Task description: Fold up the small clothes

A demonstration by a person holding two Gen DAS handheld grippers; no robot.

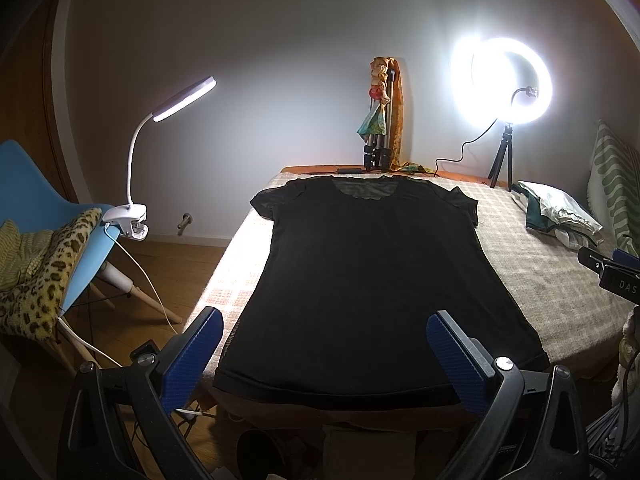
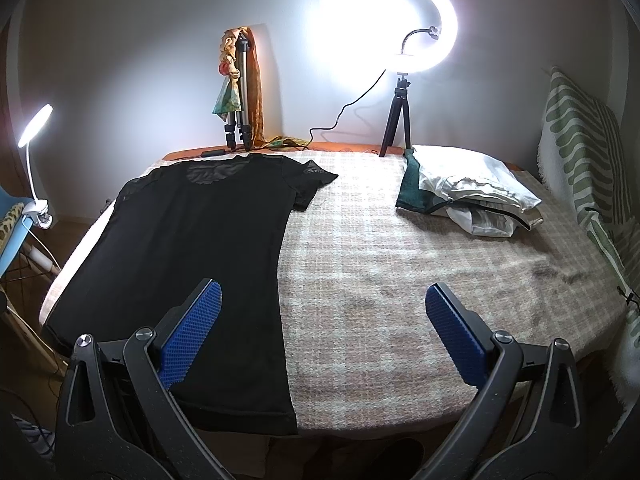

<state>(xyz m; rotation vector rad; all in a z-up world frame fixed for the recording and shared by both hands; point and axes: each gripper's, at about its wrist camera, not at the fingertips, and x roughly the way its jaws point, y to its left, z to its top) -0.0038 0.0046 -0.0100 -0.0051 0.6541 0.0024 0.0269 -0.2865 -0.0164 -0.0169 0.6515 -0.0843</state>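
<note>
On the checked blanket (image 2: 400,280) covering the worktop, we've got the black t-shirt (image 1: 372,280) spread flat, collar at the far end. Our left claw (image 1: 324,350) hangs over its near hem, fingers spread wide, holding nothing. Our right claw (image 2: 324,322) straddles the shirt's right edge, also wide apart and empty.

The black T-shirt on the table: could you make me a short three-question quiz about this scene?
1. True or false: the T-shirt lies spread flat on the checked blanket.
2. What stands behind the clothes pile? A) ring light B) kettle C) fan
3. Fill in: both the left gripper and the right gripper are ____.

Key: 1 true; 2 A, the ring light; 3 open, holding nothing.
</note>
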